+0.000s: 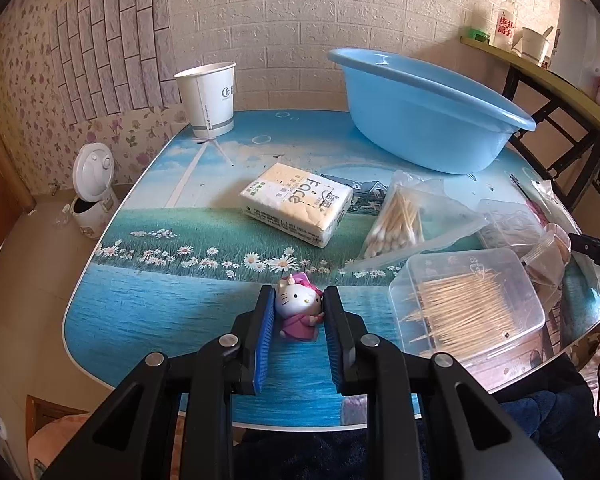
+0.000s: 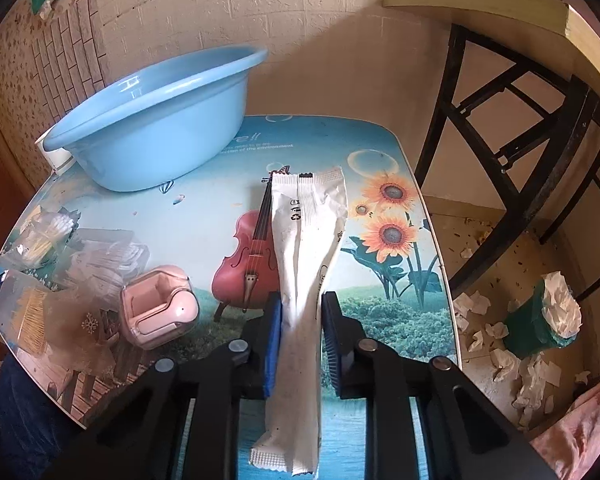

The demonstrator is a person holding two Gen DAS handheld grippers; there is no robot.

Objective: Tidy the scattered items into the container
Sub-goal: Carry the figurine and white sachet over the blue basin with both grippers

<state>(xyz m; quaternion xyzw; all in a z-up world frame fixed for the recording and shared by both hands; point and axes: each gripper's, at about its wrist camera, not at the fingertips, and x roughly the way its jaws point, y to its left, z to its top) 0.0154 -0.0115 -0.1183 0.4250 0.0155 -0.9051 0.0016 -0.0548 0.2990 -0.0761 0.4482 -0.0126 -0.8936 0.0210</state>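
Crowding the table (image 1: pixel 148 320) were a tissue pack (image 1: pixel 296 204), a bag of cotton swabs (image 1: pixel 400 220) and a clear box of toothpicks (image 1: pixel 468 312), all between the grippers and the blue basin (image 1: pixel 428 120) at the far edge. The left gripper (image 1: pixel 299 300) pinched a small cat figurine (image 1: pixel 296 308). Only the right view showed the right gripper (image 2: pixel 300 312) clamping a long white sachet (image 2: pixel 304 256), with a pink case (image 2: pixel 158 306) beside it.

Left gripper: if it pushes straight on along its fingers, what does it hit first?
Beyond the cat figurine the left gripper grips, bare table, then probably the tissue pack; depth unclear.
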